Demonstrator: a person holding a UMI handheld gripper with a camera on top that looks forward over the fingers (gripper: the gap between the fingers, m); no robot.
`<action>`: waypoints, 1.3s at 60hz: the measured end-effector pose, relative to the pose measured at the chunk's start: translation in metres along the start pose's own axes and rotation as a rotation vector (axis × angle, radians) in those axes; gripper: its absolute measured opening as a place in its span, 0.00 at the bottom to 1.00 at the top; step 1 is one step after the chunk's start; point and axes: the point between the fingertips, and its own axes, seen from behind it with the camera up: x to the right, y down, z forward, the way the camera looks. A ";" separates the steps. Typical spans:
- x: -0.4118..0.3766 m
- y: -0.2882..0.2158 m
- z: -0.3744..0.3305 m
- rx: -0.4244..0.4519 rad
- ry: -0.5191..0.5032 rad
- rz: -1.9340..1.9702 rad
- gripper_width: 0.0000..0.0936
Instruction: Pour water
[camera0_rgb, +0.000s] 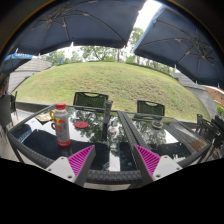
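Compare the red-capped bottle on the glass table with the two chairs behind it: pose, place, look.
The bottle stands upright on the glass table, ahead of the open gripper and off toward its left finger; the chairs sit beyond the table on the lawn side. The bottle is pale with a red cap and label; the chairs are dark mesh. Nothing is between the fingers.

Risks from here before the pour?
1. The bottle stands off to the left of the open gripper, not between its fingers; closing now would likely catch nothing.
2. The table is reflective glass, so depth may be misjudged.
3. Small items beside the bottle could get knocked on approach.
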 end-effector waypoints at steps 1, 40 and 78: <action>0.002 -0.001 0.001 0.004 0.005 -0.004 0.87; -0.142 -0.027 0.063 0.060 -0.276 0.056 0.86; -0.228 -0.054 0.167 0.142 -0.198 0.058 0.41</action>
